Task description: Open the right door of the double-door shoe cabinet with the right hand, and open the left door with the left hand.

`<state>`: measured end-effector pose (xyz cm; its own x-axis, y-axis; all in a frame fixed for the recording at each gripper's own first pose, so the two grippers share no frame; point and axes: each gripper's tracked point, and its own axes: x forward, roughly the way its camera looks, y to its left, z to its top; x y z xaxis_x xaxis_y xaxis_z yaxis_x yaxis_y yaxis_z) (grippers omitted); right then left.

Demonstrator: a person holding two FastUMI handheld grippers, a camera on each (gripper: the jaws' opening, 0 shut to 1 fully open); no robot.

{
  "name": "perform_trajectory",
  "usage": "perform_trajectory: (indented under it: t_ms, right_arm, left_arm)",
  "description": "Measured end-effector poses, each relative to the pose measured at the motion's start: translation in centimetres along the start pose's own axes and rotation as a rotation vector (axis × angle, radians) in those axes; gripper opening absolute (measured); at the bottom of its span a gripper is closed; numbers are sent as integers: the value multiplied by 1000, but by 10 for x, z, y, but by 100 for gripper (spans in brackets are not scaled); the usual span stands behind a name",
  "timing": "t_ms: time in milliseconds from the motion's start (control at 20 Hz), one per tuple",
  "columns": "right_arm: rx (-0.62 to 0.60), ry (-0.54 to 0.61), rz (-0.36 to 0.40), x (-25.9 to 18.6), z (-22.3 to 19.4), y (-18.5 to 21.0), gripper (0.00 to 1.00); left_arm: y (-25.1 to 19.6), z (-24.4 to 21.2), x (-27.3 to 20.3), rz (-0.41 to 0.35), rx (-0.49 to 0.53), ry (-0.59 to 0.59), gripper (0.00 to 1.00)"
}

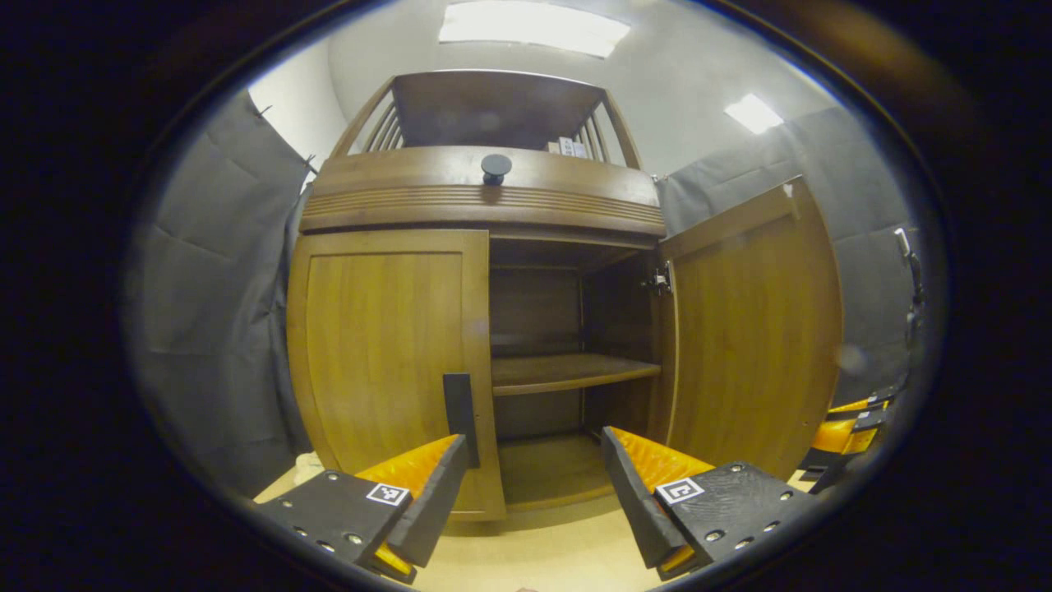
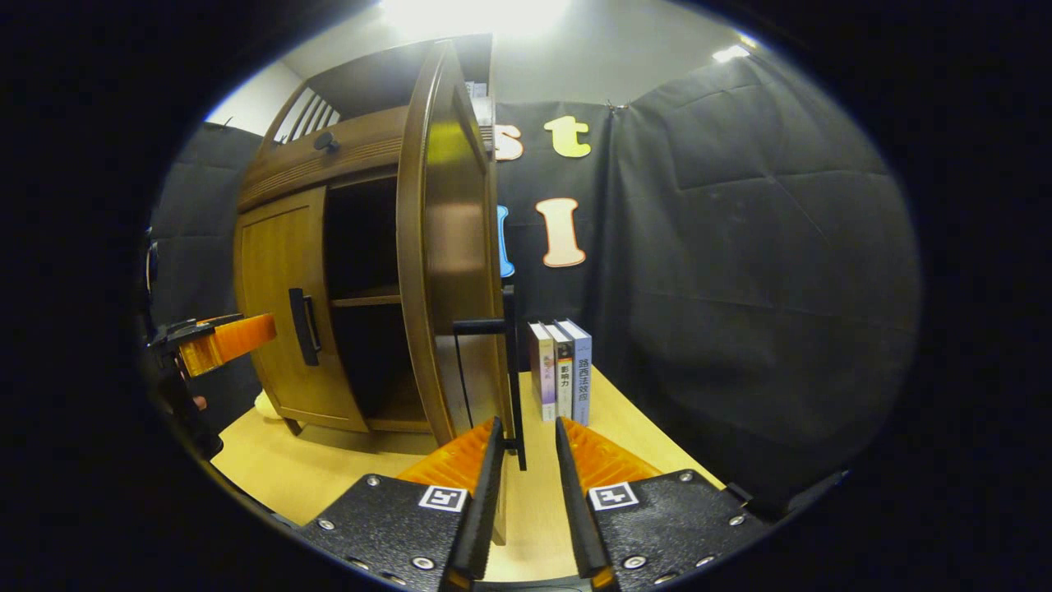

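Observation:
The wooden shoe cabinet [image 1: 485, 201] stands on a pale table. Its left door [image 1: 386, 345] is closed, with a dark vertical handle [image 1: 459, 415] near its inner edge. Its right door [image 1: 756, 329] is swung wide open. My left gripper [image 1: 534, 444] is open, low in front of the cabinet, its left finger just below that handle. In the right gripper view the open right door [image 2: 448, 247] is seen edge-on. Its black bar handle [image 2: 511, 370] runs down between the fingers of my right gripper [image 2: 526, 432], close to the left finger, with a gap to the right one.
Inside the cabinet a bare shelf [image 1: 567, 372] shows. A dark knob [image 1: 496, 167] sits on the top rail. Three upright books [image 2: 563, 370] stand on the table [image 2: 329, 469] behind the open door. Black cloth walls surround the booth.

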<state>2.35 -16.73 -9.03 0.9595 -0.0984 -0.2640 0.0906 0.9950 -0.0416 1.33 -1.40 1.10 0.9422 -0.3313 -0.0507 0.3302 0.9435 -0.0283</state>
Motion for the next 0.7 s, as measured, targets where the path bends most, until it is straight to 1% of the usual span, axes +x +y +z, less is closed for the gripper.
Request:
perform_trajectory:
  t_ms: [50, 100, 200, 250, 300, 350, 400, 450, 500, 550, 600, 700]
  right_arm:
    - [-9, -5, -20, -2, 1, -7, 42]
    - [-18, -12, -40, -4, 3, -14, 52]
    - [-30, -24, -79, -9, 6, -30, 65]
    - [-33, -30, -105, -11, 9, -40, 66]
    - [-33, -37, -129, -13, 12, -49, 72]
    - [-31, -46, -156, -16, 16, -59, 72]
    - [-24, -55, -173, -19, 17, -68, 77]
    - [-4, -59, -166, -18, 20, -70, 77]
    - [18, -66, -163, -22, 21, -71, 89]
    - [31, -78, -166, -29, 25, -73, 93]
    - [33, -88, -174, -31, 26, -75, 94]
    - [25, -91, -188, -33, 26, -78, 92]
  left_arm:
    - [1, -1, 1, -4, -10, 2, 93]
    - [2, -3, 3, -5, -17, 3, 93]
    - [6, -3, 5, 9, -15, 4, 93]
    - [9, -3, 7, 22, -9, 2, 93]
    - [11, -3, 10, 33, -4, -2, 93]
    - [15, -5, 14, 44, 1, -5, 93]
    - [19, -6, 17, 57, 8, -6, 93]
    - [25, -6, 19, 71, 17, -5, 93]
    - [30, -6, 22, 87, 26, -4, 93]
    - [35, -7, 23, 104, 30, -4, 93]
    - [38, -8, 27, 116, 29, -6, 93]
    - [46, -10, 37, 138, 24, -6, 93]
